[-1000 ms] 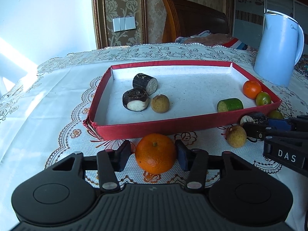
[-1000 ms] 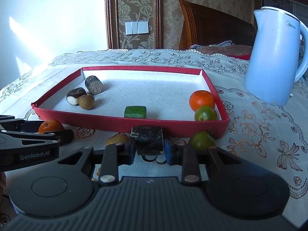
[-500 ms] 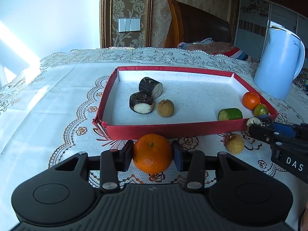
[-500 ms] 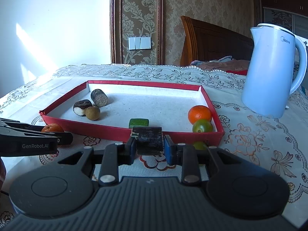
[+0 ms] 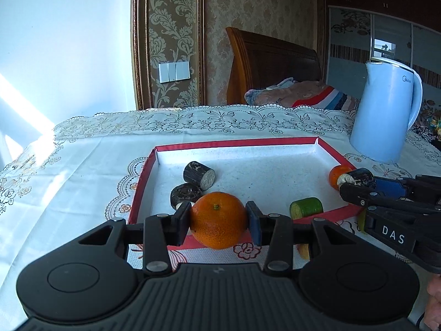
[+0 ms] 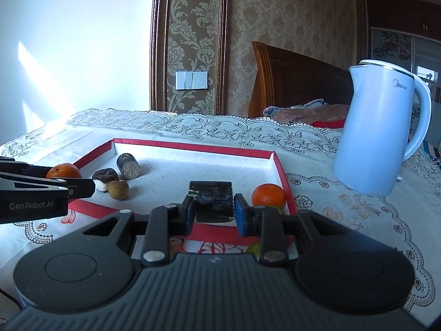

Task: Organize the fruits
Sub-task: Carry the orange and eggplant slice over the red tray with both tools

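Observation:
My left gripper is shut on an orange mandarin, held above the near rim of the red tray. My right gripper is shut on a dark sugarcane piece, also above the tray's near rim. In the tray lie two dark sugarcane pieces, a brown longan, a green cane piece and a mandarin. The right gripper's tip with its dark piece shows at the right of the left wrist view.
A pale blue kettle stands on the lace tablecloth just right of the tray. A green fruit and a longan lie on the cloth before the tray, half hidden by the grippers. A wooden headboard stands behind the table.
The left jaws closed on the mandarin and lifted it off the cloth. The right gripper also rose with its dark piece. Both now hang higher over the tray's near rim.

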### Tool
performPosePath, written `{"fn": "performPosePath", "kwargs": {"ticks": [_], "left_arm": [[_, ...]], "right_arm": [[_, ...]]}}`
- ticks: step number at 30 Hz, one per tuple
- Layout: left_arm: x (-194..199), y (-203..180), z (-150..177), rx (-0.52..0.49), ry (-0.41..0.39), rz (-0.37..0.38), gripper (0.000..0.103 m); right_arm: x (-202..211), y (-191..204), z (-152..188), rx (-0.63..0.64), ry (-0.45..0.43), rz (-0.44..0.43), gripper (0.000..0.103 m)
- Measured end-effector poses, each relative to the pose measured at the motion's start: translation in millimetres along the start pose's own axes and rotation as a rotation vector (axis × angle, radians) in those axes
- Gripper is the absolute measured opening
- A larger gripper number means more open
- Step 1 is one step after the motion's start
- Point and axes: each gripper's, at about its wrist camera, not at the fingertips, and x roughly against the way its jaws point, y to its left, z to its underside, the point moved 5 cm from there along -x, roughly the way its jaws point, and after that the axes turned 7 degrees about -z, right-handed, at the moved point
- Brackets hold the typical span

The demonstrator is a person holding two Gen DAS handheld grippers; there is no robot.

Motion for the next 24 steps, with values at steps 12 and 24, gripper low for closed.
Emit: {"fn": "performPosePath", "kwargs": {"ticks": [12, 24], "left_arm": [[-73, -30, -26, -0.001, 0.044, -0.045, 0.042], [-106, -22, -23, 0.018, 0.081, -0.09, 0.043]], "right_arm": [[-81, -33, -21, -0.026, 0.087, 0.05, 0.028], [-128, -38, -24, -0.021, 0.157, 0.041, 0.028]]}}
